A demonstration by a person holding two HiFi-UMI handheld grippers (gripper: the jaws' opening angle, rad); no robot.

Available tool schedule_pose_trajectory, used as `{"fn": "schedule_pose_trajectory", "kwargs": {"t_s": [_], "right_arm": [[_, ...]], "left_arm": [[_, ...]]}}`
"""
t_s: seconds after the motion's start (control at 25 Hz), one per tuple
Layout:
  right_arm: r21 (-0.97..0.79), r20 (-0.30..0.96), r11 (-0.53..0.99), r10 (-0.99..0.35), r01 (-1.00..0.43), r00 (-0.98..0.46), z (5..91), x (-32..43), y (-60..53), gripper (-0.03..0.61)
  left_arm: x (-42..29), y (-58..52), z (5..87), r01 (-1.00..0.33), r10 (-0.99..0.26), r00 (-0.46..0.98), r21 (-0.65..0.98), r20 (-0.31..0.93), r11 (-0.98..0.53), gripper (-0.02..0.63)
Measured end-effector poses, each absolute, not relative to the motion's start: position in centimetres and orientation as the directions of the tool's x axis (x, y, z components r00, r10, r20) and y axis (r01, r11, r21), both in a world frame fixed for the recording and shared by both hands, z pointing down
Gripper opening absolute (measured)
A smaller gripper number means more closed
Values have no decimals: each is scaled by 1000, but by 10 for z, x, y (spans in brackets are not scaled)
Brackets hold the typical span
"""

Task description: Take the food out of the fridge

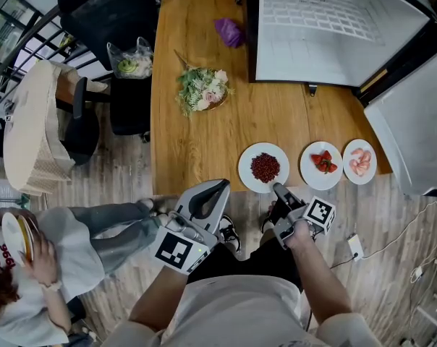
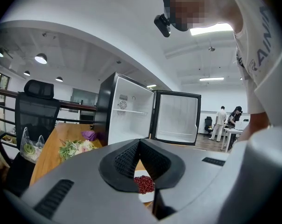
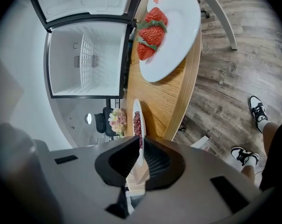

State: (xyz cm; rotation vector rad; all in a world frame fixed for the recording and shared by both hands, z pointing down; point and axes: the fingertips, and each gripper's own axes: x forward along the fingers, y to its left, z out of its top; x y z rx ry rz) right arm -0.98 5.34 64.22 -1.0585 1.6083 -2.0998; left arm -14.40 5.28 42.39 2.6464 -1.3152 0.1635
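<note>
Fingers of the left gripper (image 1: 217,186) and the right gripper (image 1: 279,189) both point at the near edge of the worktop (image 1: 204,143) in the head view. Along that edge stand the plate of red beans (image 1: 265,168), the plate of strawberries (image 1: 321,163) and the plate of shrimp (image 1: 359,161). The fridge (image 1: 327,27) stands open at the far end and looks empty, so the food seems to be out. The right gripper is nearer the plate of red beans, its tips at the near rim.

In the left gripper view the fingers are pressed together with nothing between them, and the plate of red beans lies just beyond them. Cropped shirt lettering shows "AINA".

In the right gripper view the fingers pinch the rim of the plate of red beans, seen edge-on and running straight away from them. No brand is readable on the fridge.
</note>
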Motion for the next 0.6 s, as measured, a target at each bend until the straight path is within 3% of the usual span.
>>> {"fn": "schedule_pose_trajectory", "kwargs": {"t_s": [0.36, 0.6], "right_arm": [[-899, 423, -366, -584, -240, -692, 653, -14, 65, 29], [-903, 415, -360, -585, -235, -697, 658, -14, 68, 64]], "left_arm": [[-146, 52, 427, -791, -768, 612, 116, 192, -601, 6], [-145, 53, 428, -785, -763, 619, 111, 185, -610, 6]]}}
